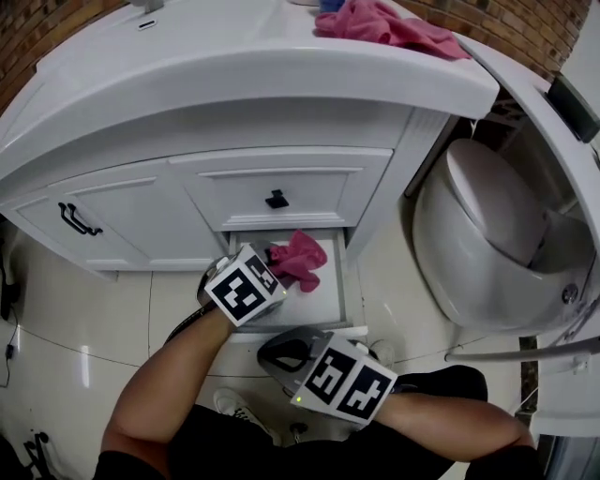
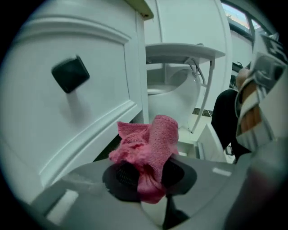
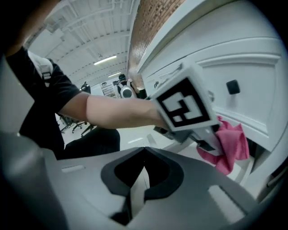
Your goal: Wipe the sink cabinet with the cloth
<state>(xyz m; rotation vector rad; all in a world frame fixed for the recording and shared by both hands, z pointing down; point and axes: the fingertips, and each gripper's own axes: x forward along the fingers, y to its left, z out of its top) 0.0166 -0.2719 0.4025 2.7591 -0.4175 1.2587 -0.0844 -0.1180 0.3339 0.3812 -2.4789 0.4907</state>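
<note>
Left arm: we're holding left gripper (image 1: 275,260) over open drawer (image 1: 335,302), clenching pink cloth (image 1: 302,259).
Right arm: we're hovering right gripper (image 3: 143,176) low, jaws together, empty.
Room: white sink cabinet (image 1: 281,122), toilet (image 1: 487,234) beside.

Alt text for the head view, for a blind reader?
The left gripper holds a pink cloth over the open bottom drawer of a white sink cabinet, seen from above. The right gripper hangs shut and empty nearer the person. Another pink cloth lies on the countertop.
</note>
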